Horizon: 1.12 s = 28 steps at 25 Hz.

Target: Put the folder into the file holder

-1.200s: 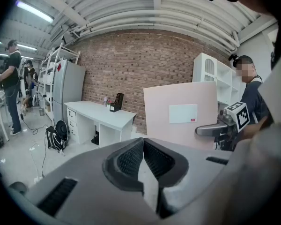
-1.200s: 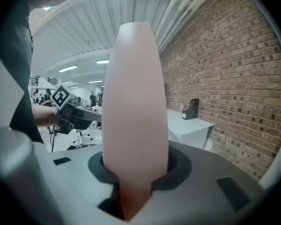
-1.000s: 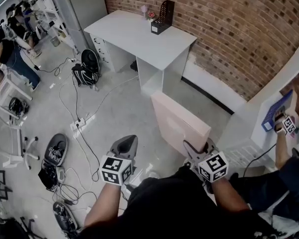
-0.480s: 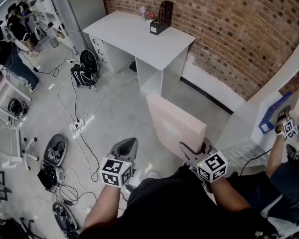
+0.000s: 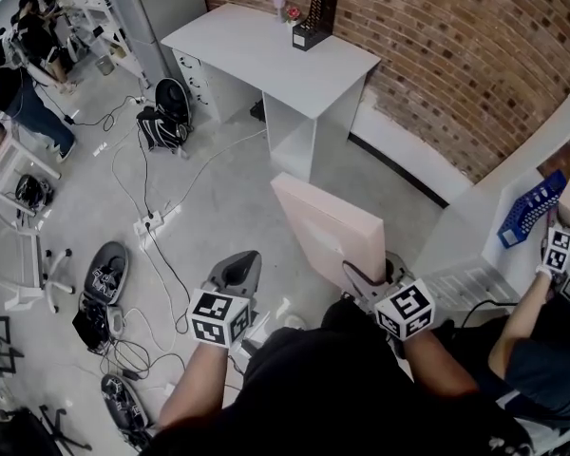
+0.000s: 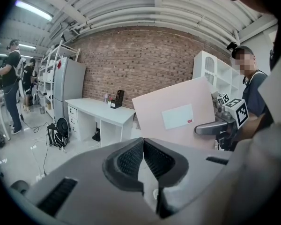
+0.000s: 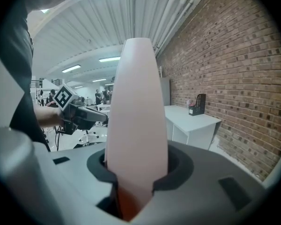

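Beyond the folder (image 5: 328, 228), floor cables (image 5: 149, 224), desk (image 5: 256, 50), file holder (image 5: 315, 15)

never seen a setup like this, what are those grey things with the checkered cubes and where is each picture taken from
There is no robot here. A person holds a hand-held claw in each hand, and the checkered cubes are part of those tools. The head view comes from a camera on the person's head, looking down. The two gripper views come from cameras that ride on each claw. The left claw is shut and empty. The right claw grips a pink folder that stands on edge. Its jaws have just opened a little, with the folder between them. Further off is a white desk with a black file holder on it, where the folder should go.
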Available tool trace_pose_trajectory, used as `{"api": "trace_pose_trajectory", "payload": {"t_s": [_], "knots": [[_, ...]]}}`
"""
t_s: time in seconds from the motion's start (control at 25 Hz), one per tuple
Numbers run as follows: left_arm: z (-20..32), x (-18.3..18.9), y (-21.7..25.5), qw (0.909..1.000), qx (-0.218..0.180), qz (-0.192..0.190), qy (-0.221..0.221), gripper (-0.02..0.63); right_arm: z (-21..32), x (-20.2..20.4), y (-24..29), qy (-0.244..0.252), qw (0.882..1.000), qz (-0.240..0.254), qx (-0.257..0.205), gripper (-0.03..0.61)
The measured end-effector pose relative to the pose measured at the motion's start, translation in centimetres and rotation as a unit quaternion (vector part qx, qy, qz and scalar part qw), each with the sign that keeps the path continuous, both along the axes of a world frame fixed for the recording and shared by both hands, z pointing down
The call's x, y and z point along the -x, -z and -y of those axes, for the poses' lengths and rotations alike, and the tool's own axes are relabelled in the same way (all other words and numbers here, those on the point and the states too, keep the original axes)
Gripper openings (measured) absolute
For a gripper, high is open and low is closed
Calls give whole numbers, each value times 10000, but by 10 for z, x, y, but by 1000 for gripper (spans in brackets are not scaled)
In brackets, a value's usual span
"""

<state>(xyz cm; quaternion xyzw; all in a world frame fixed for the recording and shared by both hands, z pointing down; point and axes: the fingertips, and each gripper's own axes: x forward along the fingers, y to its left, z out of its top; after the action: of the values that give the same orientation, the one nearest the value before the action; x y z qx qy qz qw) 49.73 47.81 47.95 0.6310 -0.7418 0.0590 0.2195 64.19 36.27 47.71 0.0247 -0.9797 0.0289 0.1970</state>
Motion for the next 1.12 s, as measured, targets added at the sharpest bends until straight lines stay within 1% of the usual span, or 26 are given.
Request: {"api": "trace_pose_trajectory", "payload": {"t_s": [0.28,0.48,0.6,0.76,0.88,1.12], "knots": [[9,10,-12,9999,94,-129,43,6,11,7,-4,-45,10000,-39,61,166],[25,25,-23,9995,259,-180,83,5,38,28,-18,-118,9996,-138,219,167],[30,43,-27,9990,370,-190,147,6,56,54,-23,-132,9992,-144,338,167],[48,82,-29,9983,455,-237,284,6,85,99,-18,-54,9994,-23,342,167],[77,110,-23,9983,430,-249,300,5,113,130,-14,-11,9995,19,306,167],[148,168,6,9993,267,-14,244,6,173,193,2,62,9996,157,244,167]]}}
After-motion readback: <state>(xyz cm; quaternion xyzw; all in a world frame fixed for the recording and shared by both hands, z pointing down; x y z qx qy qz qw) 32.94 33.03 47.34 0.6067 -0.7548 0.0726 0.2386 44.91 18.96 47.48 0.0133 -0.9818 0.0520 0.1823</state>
